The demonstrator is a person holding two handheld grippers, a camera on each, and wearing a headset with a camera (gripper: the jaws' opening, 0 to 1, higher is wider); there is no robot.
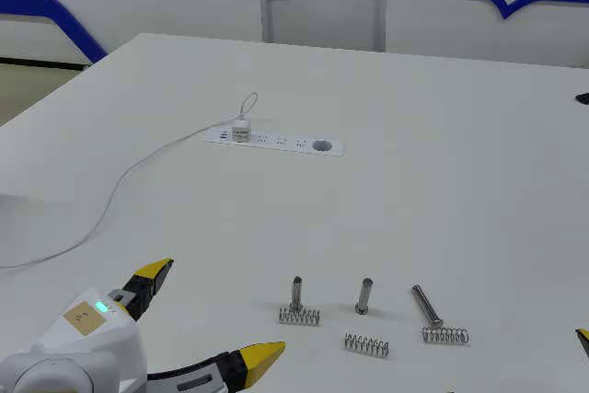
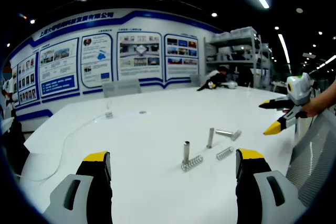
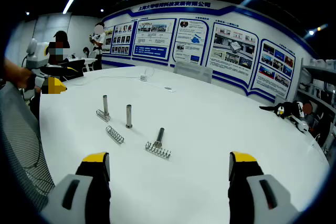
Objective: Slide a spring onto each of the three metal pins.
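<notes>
The table [image 1: 55, 98] has its left edge running slantwise toward the far corner. A white cable [image 1: 120, 186] trails in from that side over bare tabletop to a charger [image 1: 241, 129] plugged into a power strip [image 1: 276, 142]. A chair [image 1: 322, 17] stands just behind the far edge.

Low at the near left, the left gripper [image 1: 216, 312] has its jaws spread wide with nothing between them. Open surface lies between it and the parts.

The left pin [image 1: 296, 292] stands upright with the first spring [image 1: 299, 317] lying against its base. Just beside it the middle pin [image 1: 365, 294] also stands upright; the second spring [image 1: 366, 345] lies nearer the person, a little apart from it. The right pin [image 1: 425, 305] lies on its side, and the third spring [image 1: 445, 335] lies at its near end.

A broad clear stretch separates this row from the power strip.

The right gripper [image 3: 169, 158] faces the row from the right, jaws wide apart and empty, with bare table in front of it. A dark toy [image 3: 286, 109] lies well off near the far right edge.
</notes>
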